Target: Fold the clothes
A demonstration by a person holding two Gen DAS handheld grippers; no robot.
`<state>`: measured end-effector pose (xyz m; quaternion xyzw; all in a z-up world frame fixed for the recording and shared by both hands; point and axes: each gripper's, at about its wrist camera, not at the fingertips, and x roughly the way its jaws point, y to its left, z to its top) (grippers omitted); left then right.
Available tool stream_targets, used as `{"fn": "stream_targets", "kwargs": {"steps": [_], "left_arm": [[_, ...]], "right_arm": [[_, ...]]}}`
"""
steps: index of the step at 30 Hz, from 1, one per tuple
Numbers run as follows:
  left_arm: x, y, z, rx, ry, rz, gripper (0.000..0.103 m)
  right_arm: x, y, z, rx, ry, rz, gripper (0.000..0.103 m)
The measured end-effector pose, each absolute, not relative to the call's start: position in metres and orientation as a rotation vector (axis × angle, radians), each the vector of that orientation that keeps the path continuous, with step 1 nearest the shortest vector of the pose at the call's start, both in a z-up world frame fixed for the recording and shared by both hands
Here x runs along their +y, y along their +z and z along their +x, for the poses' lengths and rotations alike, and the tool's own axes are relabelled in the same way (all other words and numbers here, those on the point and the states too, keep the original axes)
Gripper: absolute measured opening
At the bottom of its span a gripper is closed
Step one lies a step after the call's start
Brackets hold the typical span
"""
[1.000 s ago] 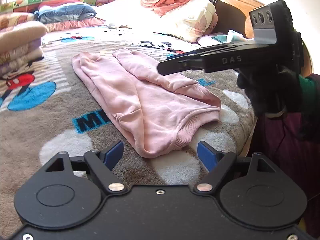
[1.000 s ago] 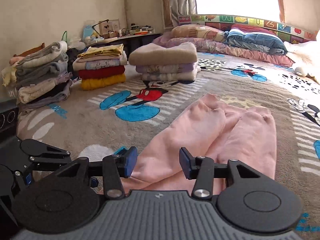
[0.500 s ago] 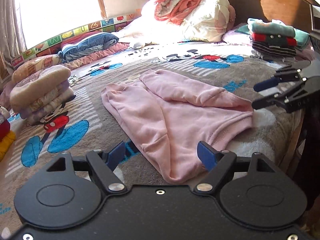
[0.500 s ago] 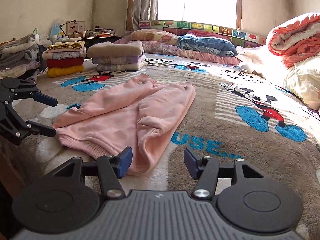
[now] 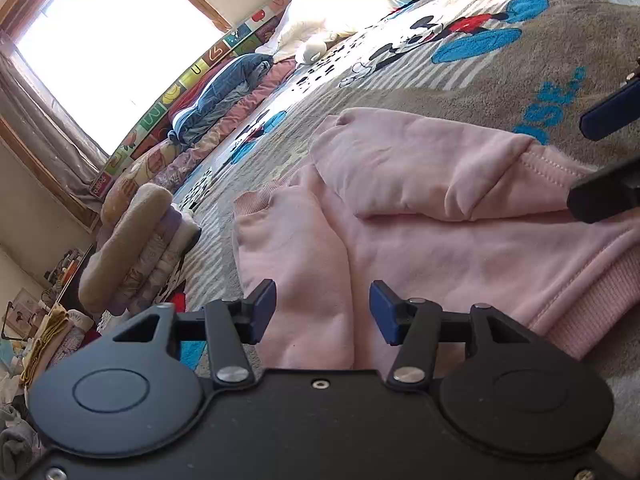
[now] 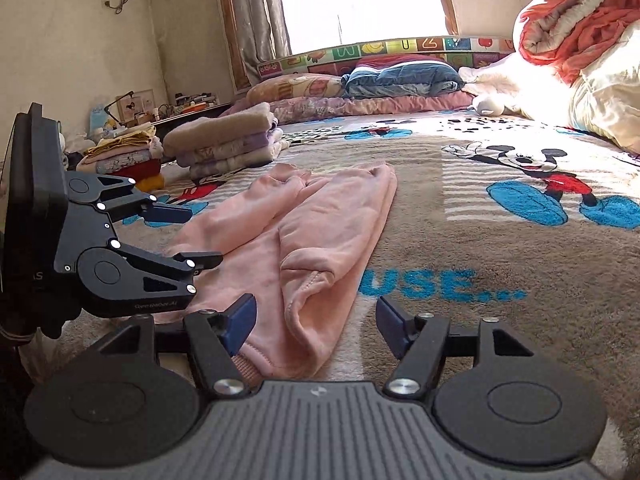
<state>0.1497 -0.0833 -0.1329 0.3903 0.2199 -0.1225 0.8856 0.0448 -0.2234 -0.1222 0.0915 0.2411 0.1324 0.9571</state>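
Note:
A pink sweatshirt (image 5: 420,216) lies partly folded on the bed, sleeves laid over its body, ribbed hem toward me. My left gripper (image 5: 323,312) hovers low over its near left side. Its jaws are closing, with pink cloth showing between the blue pads (image 5: 264,312), which do not press on it. My right gripper (image 6: 316,326) is at the hem corner of the sweatshirt (image 6: 320,240). Its jaws are opening, the hem lying between the pads untouched. The left gripper (image 6: 200,236) shows at the left of the right wrist view, tilted on its side. The right gripper (image 5: 578,162) enters the left wrist view from the right.
A grey cartoon-print blanket (image 6: 500,240) covers the bed. A stack of folded blankets (image 6: 228,140) sits behind the sweatshirt, with more folded piles (image 6: 124,156) beside the bed. Pillows (image 6: 400,76) line the window side. A rolled orange quilt (image 6: 576,24) sits at the right.
The left gripper swung toward the sweatshirt, rolled sideways, and its jaws narrowed. The right gripper sank toward the hem and its jaws widened.

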Motion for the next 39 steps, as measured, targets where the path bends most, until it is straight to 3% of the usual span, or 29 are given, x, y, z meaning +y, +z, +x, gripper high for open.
{"fn": "stream_targets", "kwargs": {"steps": [8, 15, 24, 26, 28, 30, 39], "left_arm": [[-0.102, -0.145, 0.158, 0.427, -0.148, 0.991, 0.053], [-0.110, -0.151, 0.175, 0.432, -0.118, 1.043, 0.041], [-0.113, -0.151, 0.186, 0.453, -0.121, 1.028, 0.035], [-0.113, -0.151, 0.191, 0.460, -0.119, 1.015, 0.032], [-0.113, -0.151, 0.195, 0.469, -0.120, 1.005, 0.019], [-0.113, -0.150, 0.195, 0.467, -0.121, 0.991, 0.013], [-0.122, -0.137, 0.189, 0.435, -0.118, 0.939, 0.010]], "right_arm": [[-0.249, -0.139, 0.063, 0.506, 0.275, 0.374, 0.067], [-0.254, -0.146, 0.071, 0.490, 0.282, 0.456, 0.072], [-0.266, -0.149, 0.078, 0.473, 0.281, 0.576, 0.073], [-0.268, -0.150, 0.078, 0.472, 0.283, 0.591, 0.073], [-0.268, -0.150, 0.079, 0.473, 0.285, 0.594, 0.073], [-0.269, -0.151, 0.080, 0.472, 0.286, 0.597, 0.073], [-0.269, -0.153, 0.079, 0.467, 0.285, 0.618, 0.074]]}}
